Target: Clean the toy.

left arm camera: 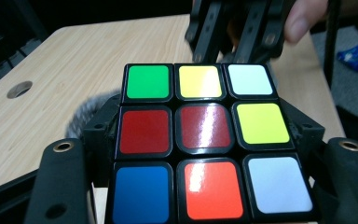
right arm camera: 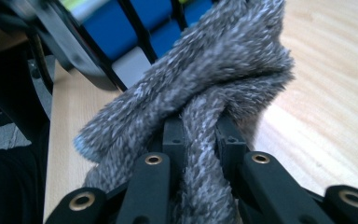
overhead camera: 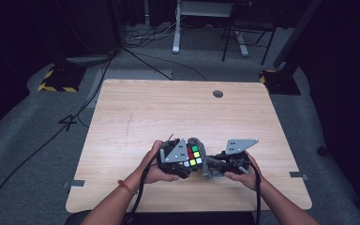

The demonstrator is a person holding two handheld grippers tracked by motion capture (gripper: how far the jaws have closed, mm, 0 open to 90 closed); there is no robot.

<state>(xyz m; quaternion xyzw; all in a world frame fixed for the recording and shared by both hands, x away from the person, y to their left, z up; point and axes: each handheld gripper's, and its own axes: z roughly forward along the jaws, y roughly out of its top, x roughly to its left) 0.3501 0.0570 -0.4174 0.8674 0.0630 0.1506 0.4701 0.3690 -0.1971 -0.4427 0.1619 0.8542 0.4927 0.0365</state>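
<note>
Left tool clamps the cube, right tool the grey cloth, near the table's front edge.

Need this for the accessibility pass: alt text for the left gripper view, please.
A scrambled puzzle cube sits clamped between the left gripper's two black jaws, its face showing green, yellow, white, red, orange and blue squares. Beyond it are a fuzzy grey cloth, the right gripper, and the wooden table.
</note>
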